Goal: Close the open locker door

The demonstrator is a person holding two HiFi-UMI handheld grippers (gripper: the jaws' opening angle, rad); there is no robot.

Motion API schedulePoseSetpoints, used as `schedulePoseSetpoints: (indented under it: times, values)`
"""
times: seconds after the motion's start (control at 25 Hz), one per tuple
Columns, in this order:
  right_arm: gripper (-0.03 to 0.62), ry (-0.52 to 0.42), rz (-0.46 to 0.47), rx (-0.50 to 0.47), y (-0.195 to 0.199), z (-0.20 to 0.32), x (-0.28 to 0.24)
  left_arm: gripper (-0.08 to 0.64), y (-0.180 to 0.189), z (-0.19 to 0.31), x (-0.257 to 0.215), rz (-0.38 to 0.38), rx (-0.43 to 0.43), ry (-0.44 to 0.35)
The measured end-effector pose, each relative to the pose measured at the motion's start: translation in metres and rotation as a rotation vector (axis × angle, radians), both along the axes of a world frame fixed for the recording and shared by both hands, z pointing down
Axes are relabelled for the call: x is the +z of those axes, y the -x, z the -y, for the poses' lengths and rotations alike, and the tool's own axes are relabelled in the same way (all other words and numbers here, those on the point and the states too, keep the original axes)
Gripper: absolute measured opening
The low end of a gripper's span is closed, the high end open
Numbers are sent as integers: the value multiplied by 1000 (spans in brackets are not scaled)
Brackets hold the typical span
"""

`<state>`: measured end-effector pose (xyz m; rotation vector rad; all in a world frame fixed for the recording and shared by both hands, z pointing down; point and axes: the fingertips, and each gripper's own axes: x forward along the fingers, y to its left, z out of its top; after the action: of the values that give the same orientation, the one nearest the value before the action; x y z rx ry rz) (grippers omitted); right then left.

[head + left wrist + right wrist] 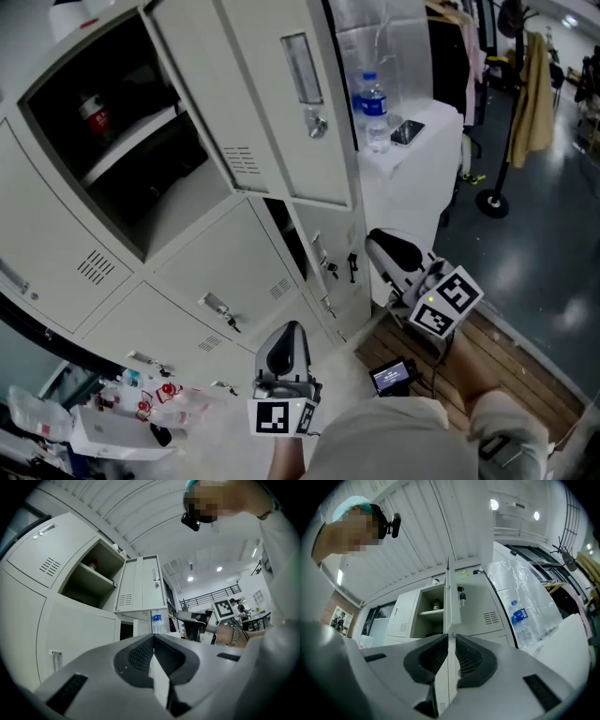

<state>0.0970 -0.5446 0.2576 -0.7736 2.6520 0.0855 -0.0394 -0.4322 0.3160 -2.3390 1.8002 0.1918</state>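
Observation:
The upper locker [122,141] stands open, with a shelf and a small red-labelled container [94,114] inside. Its grey door [272,103] is swung out to the right, a key hanging in the lock [317,125]. My left gripper [286,352] is low in front of the lower lockers, shut and empty. My right gripper [394,253] is also shut and empty, below the door's free edge and apart from it. The left gripper view shows the door [140,583] beyond the shut left gripper [152,637]. In the right gripper view the door [449,597] stands edge-on above the shut right gripper [451,637].
A white cabinet [412,178] to the right of the lockers carries a water bottle [373,108] and a phone [407,131]. A lower locker door [291,244] is slightly ajar. A coat stand [511,122] is at the far right. Clutter [141,403] lies at the lower left.

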Motion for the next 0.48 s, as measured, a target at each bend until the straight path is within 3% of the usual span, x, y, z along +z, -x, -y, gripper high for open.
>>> schedulePoseSetpoints:
  times: [0.12, 0.2, 0.48]
  values:
    - [39, -53, 13, -68, -2, 12, -26, 8, -3, 5, -17, -3, -53, -56]
    - [111, -77, 24, -125, -1, 15, -39, 8, 2, 3, -23, -8, -95, -77]
    - [115, -23, 134, -303, -1, 36, -70, 8, 9, -4, -20, 0, -186, -70]
